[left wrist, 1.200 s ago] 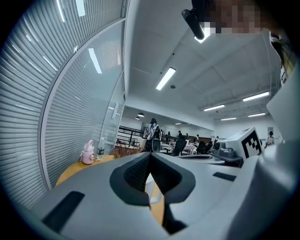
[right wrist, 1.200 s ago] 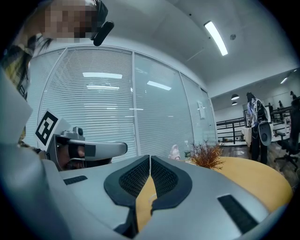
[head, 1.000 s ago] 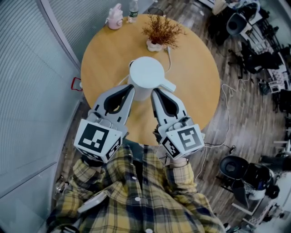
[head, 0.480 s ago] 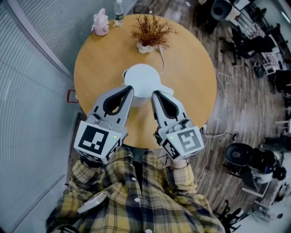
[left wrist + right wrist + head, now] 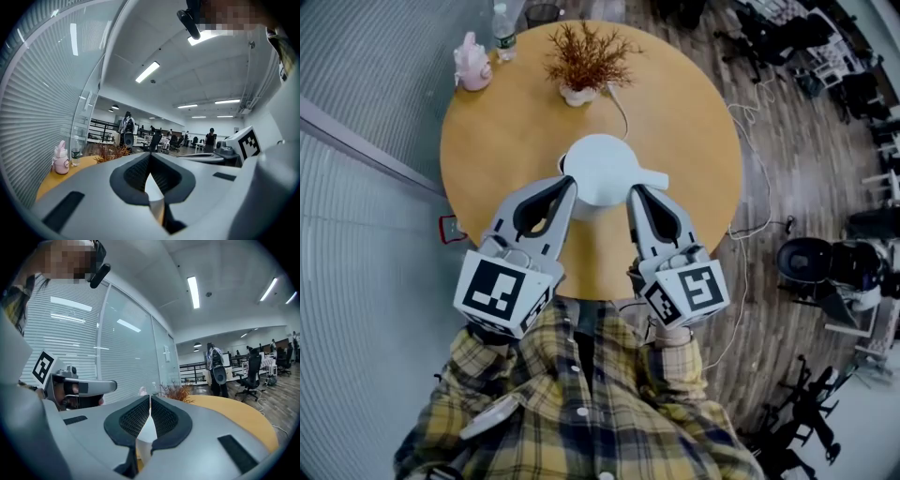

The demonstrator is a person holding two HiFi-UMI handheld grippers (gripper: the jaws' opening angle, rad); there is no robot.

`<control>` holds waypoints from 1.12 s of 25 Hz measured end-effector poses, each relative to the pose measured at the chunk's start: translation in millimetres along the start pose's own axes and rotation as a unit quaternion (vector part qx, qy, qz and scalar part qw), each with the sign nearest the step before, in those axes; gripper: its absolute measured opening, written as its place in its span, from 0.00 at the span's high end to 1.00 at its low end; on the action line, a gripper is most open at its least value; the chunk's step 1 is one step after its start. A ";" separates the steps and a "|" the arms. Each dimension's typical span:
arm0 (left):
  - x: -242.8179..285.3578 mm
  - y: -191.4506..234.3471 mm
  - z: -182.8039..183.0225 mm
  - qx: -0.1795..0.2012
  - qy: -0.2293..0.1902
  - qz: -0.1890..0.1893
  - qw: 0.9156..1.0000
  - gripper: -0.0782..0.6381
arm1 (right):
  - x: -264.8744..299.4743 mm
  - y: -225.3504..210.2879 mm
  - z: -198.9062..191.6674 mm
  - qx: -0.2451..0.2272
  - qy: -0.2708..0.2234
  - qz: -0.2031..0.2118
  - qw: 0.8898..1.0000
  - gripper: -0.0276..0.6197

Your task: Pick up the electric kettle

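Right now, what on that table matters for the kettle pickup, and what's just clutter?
Job: electric kettle; left tongs and right tongs, both shut, flanking it.
Lying about: dried plant in its pot, pink bottle, water bottle, all at the table's far edge.

You count one round table [image 5: 694, 141]. It carries one electric kettle [image 5: 598, 169] at centre, one dried plant [image 5: 581, 61] at 12 o'clock, and one pink flask [image 5: 472, 67] and one water bottle [image 5: 502, 21] at 11 o'clock. You hold two grippers: one left gripper [image 5: 565, 183] and one right gripper [image 5: 635, 192].
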State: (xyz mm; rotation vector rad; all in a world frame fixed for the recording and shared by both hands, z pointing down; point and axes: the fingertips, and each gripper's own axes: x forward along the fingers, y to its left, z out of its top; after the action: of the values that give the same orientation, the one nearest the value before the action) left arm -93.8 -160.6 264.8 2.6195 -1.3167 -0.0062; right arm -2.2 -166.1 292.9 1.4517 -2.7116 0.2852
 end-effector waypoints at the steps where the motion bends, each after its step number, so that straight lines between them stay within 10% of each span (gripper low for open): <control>1: -0.2 3.3 0.2 0.000 0.000 -0.007 1.000 0.89 | 0.9 -0.3 -0.4 0.001 -0.001 -0.011 1.000 0.90; 28: 24.8 0.0 -11.1 -0.005 0.014 -0.034 0.999 0.89 | -20.1 -39.2 -16.3 0.015 0.014 -0.072 0.997 0.90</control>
State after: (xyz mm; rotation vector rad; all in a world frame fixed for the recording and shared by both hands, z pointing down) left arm -77.8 -178.3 277.9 2.6452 -1.2147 0.0151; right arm 40.8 -167.7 311.6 1.6283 -2.5755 0.3359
